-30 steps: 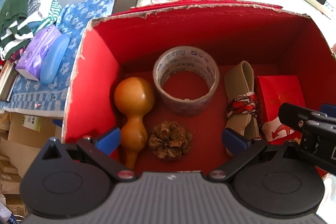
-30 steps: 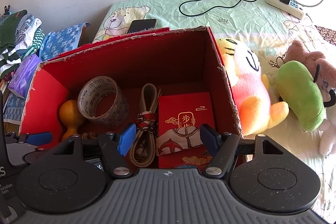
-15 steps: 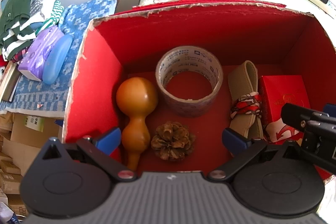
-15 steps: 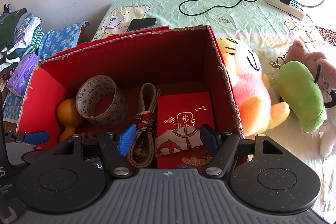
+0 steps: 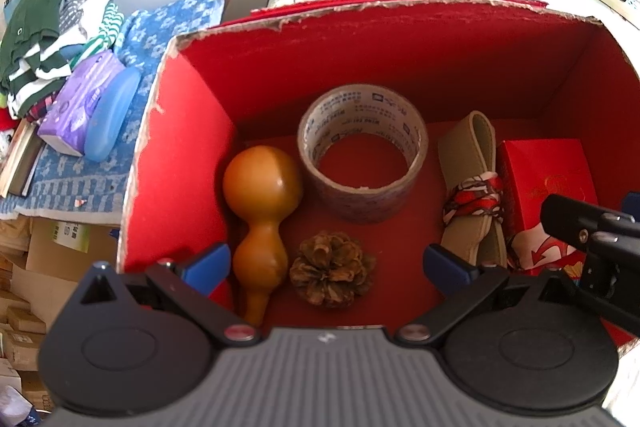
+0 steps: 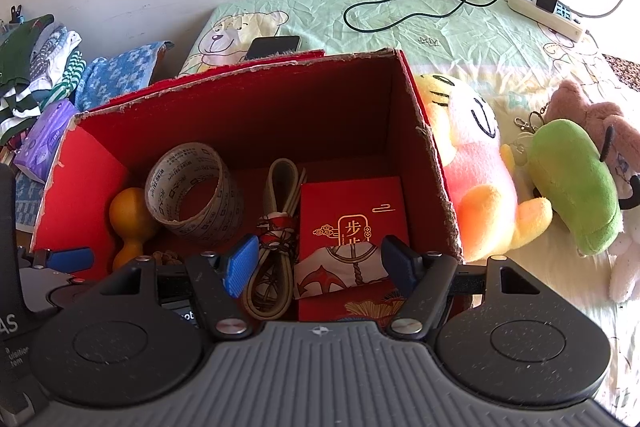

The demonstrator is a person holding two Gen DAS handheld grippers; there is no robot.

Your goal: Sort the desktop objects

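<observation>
Red box (image 5: 188,147) holds gourd (image 5: 260,215), tape roll (image 5: 362,151), pinecone (image 5: 332,273). Little changed since a second ago: left gripper (image 5: 324,267) and right gripper (image 6: 316,261) hover, fingers spread, empty. Sorting looks finished.

A bear-print bedsheet (image 6: 440,23) serves as landmark. On it lie a dark phone (image 6: 273,46), a white power strip (image 6: 544,11) with black cable (image 6: 404,7), and plush toys: yellow-pink (image 6: 476,171), green (image 6: 572,183). Left of it, folded clothes (image 5: 48,27) and a purple tissue pack (image 5: 76,103).
</observation>
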